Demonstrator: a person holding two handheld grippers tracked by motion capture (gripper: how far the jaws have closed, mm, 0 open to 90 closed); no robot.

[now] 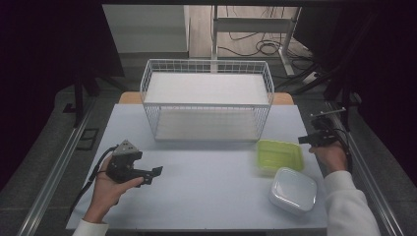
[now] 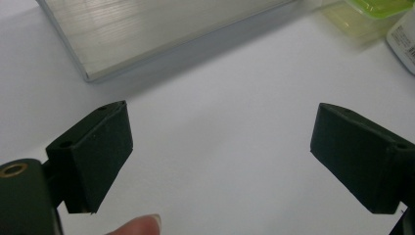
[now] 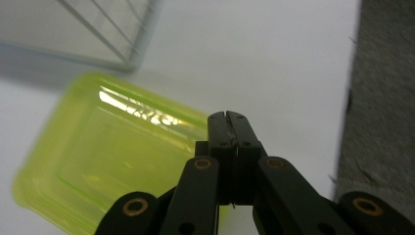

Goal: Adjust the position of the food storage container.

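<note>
We are hovering the right gripper, pressed together and empty, at three o'clock of the light, slippery green container, best pinched by its rim.

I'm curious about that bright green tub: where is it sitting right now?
In the high view, the translucent green plastic container sits on the table's right side, just in front of the white wire basket and touching the white lidded container.

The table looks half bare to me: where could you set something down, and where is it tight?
The widest free patch of the table runs from the left gripper across to the green container, in front of the wire basket. The left edge beside the basket is bare too. It is crowded at the right, around the white lidded container and right gripper.
</note>
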